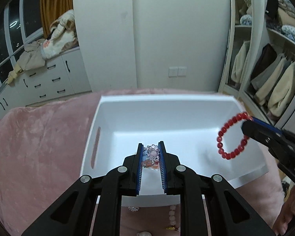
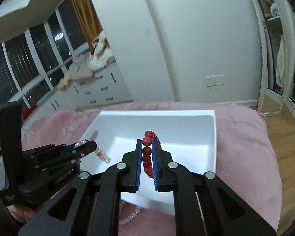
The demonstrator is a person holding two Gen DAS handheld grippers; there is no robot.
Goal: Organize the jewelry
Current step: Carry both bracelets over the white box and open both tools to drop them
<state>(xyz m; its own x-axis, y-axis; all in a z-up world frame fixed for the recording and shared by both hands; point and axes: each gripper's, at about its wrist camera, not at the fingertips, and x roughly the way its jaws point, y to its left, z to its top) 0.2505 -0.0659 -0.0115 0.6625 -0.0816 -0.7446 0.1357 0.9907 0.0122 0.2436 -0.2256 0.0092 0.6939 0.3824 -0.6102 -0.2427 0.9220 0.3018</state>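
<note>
A white box (image 1: 190,102) (image 2: 210,137) sits on the pink blanket. My left gripper (image 1: 151,147) (image 2: 88,144) is shut on a clear and pastel bead bracelet (image 1: 150,155) (image 2: 102,154) and holds it over the box's left part. My right gripper (image 2: 147,142) (image 1: 247,123) is shut on a red bead bracelet (image 2: 147,157) (image 1: 229,137), which hangs as a ring over the box's right part.
Loose pieces lie on the pink blanket (image 1: 39,147) in front of the box: a pale pink bead strand (image 1: 172,214) (image 2: 130,215), a silver ornament (image 1: 133,208), a gold piece (image 1: 172,228) and a pearl (image 1: 144,234). White drawers, wardrobe and open closet stand behind.
</note>
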